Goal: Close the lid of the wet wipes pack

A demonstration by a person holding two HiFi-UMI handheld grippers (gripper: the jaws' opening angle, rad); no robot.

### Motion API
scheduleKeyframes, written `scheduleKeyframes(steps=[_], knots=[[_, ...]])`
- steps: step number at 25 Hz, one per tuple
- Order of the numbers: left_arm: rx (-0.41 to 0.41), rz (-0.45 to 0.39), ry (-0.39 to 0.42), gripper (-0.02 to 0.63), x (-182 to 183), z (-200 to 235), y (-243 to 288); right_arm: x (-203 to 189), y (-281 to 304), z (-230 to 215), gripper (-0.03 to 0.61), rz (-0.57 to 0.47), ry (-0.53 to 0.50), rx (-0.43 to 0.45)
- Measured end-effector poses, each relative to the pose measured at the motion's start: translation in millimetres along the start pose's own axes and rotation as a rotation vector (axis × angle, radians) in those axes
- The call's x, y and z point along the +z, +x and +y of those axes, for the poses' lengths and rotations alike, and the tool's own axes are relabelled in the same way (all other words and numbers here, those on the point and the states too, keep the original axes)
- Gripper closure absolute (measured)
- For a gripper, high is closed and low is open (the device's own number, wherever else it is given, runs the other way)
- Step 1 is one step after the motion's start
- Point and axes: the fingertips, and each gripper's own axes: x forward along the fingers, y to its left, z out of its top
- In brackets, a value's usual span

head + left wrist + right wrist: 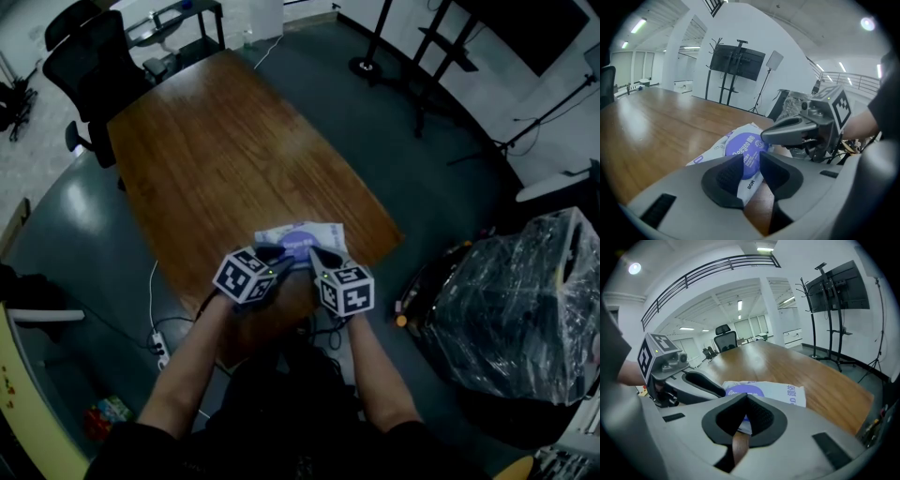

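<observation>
Approach is judged under way: the white wet wipes pack (298, 238), round purple lid (743, 147) uppermost, is laid on the brown wooden worktop (216, 150). Just before the pack, the left gripper (752, 164) is held parted and the right gripper (746, 398) closed, empty. Pressing the lid is called for next.

Pack (302, 238) near edge hidden, apparently behind left tool (279, 253).

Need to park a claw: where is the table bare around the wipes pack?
Bare wood runs from the wet wipes pack to the table's far end by the office chair, and left of it. Crowded at the near edge, where left claw and right claw meet over it.
</observation>
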Motion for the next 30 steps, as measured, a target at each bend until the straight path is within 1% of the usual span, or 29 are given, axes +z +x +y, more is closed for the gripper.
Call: scheduleKeyframes(steps=[1, 4, 7, 9, 13, 17, 19, 23, 26, 30], knots=[[0.013, 0.003, 0.002, 0.503, -1, 1, 0, -3, 2, 1, 0.569, 0.011, -0.006, 0.002], [0.055, 0.008, 0.008, 0.546, -2, 6, 2, -12, 5, 2, 0.569, 0.048, -0.027, 0.005], [0.102, 0.012, 0.009, 0.577, -6, 13, 5, -17, 9, 1, 0.569, 0.077, -0.043, 0.003], [0.140, 0.017, 0.013, 0.611, -8, 18, 5, -19, 12, 1, 0.569, 0.092, -0.053, 0.010], [0.191, 0.015, 0.011, 0.612, -9, 19, 5, -19, 13, 1, 0.569, 0.097, -0.058, 0.041], [0.239, 0.000, -0.007, 0.612, -6, 21, 1, -17, 10, -1, 0.569, 0.069, -0.054, 0.061], [0.282, -0.035, -0.013, 0.612, 2, 23, -12, -12, 3, 0, 0.569, 0.034, -0.045, 0.072], [0.328, -0.166, -0.015, 0.612, 27, 13, -49, 0, -23, 0, 0.569, -0.062, 0.002, 0.093], [0.323, -0.256, -0.020, 0.612, 40, -7, -75, 6, -45, 7, 0.569, -0.121, 0.002, 0.089], [0.309, -0.324, -0.003, 0.612, 31, -47, -111, 3, -81, 34, 0.569, -0.195, 0.002, 0.074]])
